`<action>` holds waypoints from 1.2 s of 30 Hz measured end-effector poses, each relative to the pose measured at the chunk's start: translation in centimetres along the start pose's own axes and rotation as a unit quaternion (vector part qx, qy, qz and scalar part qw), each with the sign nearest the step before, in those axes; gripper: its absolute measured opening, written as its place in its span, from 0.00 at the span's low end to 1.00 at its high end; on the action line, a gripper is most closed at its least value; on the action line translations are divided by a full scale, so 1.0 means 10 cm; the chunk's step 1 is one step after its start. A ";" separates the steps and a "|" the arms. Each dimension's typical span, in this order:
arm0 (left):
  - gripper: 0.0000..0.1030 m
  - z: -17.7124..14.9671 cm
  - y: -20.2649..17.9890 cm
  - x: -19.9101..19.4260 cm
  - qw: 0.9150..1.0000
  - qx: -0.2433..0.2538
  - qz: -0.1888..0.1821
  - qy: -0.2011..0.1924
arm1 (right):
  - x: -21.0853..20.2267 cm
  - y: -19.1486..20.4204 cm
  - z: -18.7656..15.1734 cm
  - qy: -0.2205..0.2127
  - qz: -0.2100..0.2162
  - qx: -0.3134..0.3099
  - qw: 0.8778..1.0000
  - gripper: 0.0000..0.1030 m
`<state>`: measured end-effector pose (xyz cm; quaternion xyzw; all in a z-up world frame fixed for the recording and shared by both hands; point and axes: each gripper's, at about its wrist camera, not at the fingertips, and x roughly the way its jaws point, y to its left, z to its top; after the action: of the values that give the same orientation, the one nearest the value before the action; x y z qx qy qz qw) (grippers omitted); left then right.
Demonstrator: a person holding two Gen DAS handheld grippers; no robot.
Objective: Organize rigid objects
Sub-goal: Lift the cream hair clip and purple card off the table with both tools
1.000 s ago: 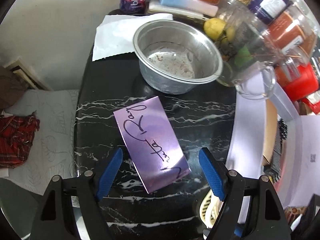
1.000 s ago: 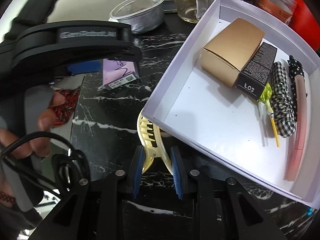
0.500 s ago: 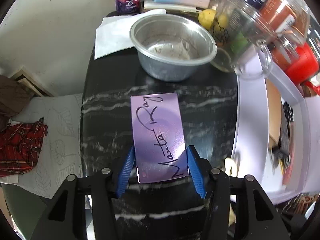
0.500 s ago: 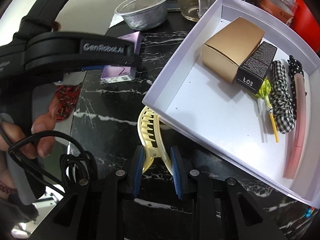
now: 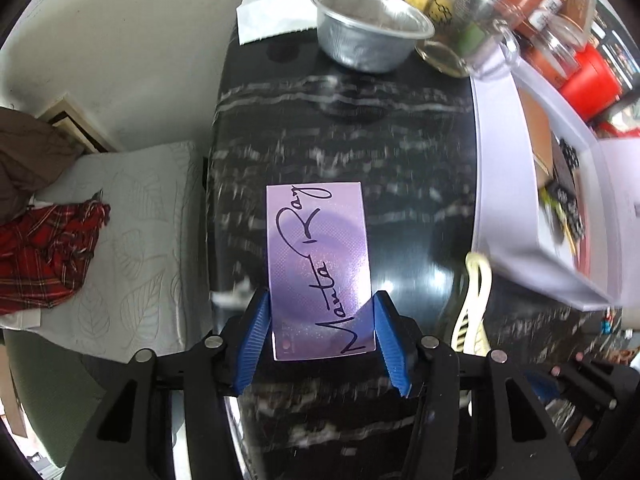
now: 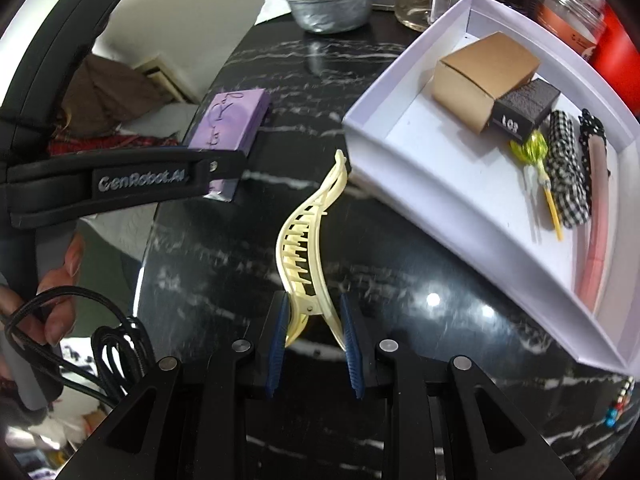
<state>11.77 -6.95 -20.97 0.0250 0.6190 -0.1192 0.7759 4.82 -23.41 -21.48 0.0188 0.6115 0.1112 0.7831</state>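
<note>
My left gripper (image 5: 322, 338) is shut on a purple box (image 5: 318, 256) with black handwriting and holds it above the black marble table (image 5: 420, 184). The box also shows in the right wrist view (image 6: 230, 124), held by the left gripper's black body. My right gripper (image 6: 314, 338) is shut on a cream hair claw clip (image 6: 308, 240), lifted off the table just left of the white tray (image 6: 404, 176). The clip also shows in the left wrist view (image 5: 476, 308).
The white tray holds a tan box (image 6: 482, 80), a black box (image 6: 524, 106), a checkered tie (image 6: 566, 176), a pink strip (image 6: 596, 236) and a yellow stick (image 6: 538, 160). A metal bowl (image 5: 368, 34), a glass mug (image 5: 464, 36) and jars (image 5: 544, 4) stand at the table's back.
My left gripper closed on the purple box and lifted it. My right gripper raised the cream clip and drew back from the tray's edge.
</note>
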 end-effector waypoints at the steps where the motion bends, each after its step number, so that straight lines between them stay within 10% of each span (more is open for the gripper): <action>1: 0.50 -0.06 0.02 0.00 1.000 0.001 -0.001 0.002 | -0.01 0.01 -0.03 0.002 -0.001 -0.002 1.000 0.25; 36: 0.50 -0.53 -0.08 -0.13 0.999 0.045 -0.003 0.007 | 0.26 0.30 0.00 0.009 -0.036 -0.050 0.998 0.25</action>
<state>6.28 -6.52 -20.90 0.0592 0.6187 -0.1489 0.7691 5.00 -19.99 -23.46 -0.0435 0.6128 0.1135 0.7808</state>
